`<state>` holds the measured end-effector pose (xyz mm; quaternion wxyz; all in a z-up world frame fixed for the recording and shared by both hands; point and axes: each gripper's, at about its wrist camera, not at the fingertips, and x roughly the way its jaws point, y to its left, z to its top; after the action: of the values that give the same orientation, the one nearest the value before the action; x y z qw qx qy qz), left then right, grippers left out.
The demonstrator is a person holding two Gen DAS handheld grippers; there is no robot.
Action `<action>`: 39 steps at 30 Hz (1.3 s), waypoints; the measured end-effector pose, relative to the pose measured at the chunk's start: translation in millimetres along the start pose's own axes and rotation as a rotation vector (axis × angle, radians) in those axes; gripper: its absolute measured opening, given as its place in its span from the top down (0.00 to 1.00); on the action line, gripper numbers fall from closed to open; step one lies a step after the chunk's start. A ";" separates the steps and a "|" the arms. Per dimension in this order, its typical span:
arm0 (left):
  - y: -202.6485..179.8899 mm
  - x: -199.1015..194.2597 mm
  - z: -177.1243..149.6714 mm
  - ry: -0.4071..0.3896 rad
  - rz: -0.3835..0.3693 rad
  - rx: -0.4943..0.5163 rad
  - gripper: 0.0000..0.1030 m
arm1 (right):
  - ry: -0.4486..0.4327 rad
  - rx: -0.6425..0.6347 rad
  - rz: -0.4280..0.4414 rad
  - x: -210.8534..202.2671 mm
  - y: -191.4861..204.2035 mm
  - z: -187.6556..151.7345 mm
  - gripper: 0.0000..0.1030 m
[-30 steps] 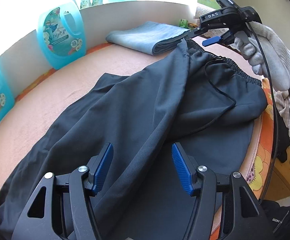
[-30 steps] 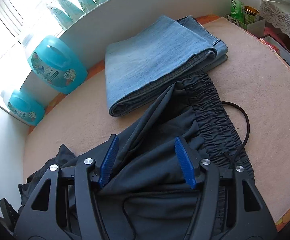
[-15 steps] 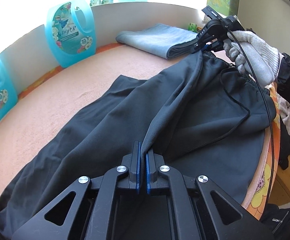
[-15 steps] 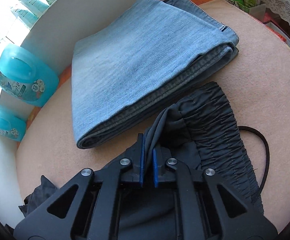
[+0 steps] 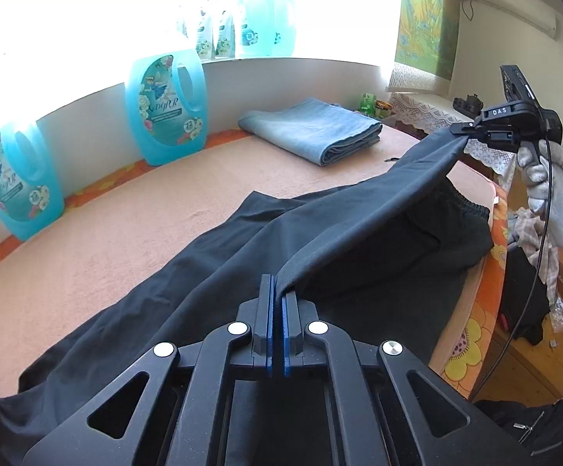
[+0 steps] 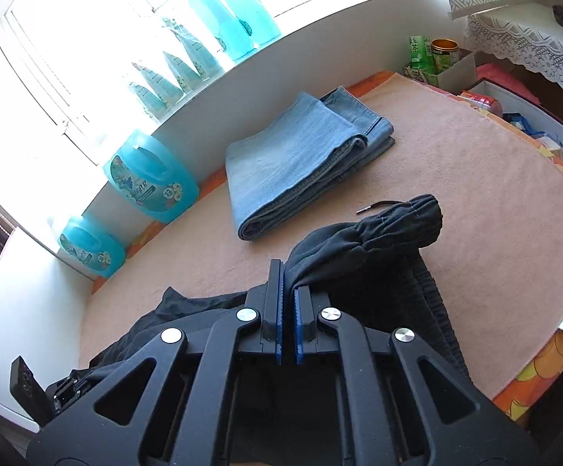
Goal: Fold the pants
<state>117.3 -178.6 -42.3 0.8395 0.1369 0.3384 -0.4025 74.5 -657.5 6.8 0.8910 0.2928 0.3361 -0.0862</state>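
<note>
- Left gripper [image 5: 277, 291]: your jaws are clamped on a fold of the black pants [image 5: 204, 272], bottom centre of the left wrist view.
- Right gripper [image 6: 287, 299]: clenched on the gathered waistband end of the pants, bottom centre of the right wrist view; in the left view it shows at the upper right, in your gloved right hand [image 5: 549, 190].
- Black pants: a taut ridge of cloth runs between your two grippers, raised off the surface; the rest lies spread over the pink cover [image 5: 126, 213], filling the lower half of the left view.
- Drawstring tip [image 6: 374, 206]: lies on the cover just beyond the waistband.
- Folded jeans [image 6: 301, 163]: centre of the right view, apart from the pants.
- Detergent bottles [image 5: 165, 112]: blue, standing along the wall at left.
</note>
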 end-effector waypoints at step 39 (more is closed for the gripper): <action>6.4 3.0 -46.9 0.131 0.026 -0.008 0.98 | 0.087 0.346 -0.080 13.1 -115.8 -64.9 0.59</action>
<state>102.1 -152.7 -79.0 0.8213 0.1638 0.3924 -0.3805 8.3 -713.5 -94.5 0.8078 0.4316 0.3657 -0.1654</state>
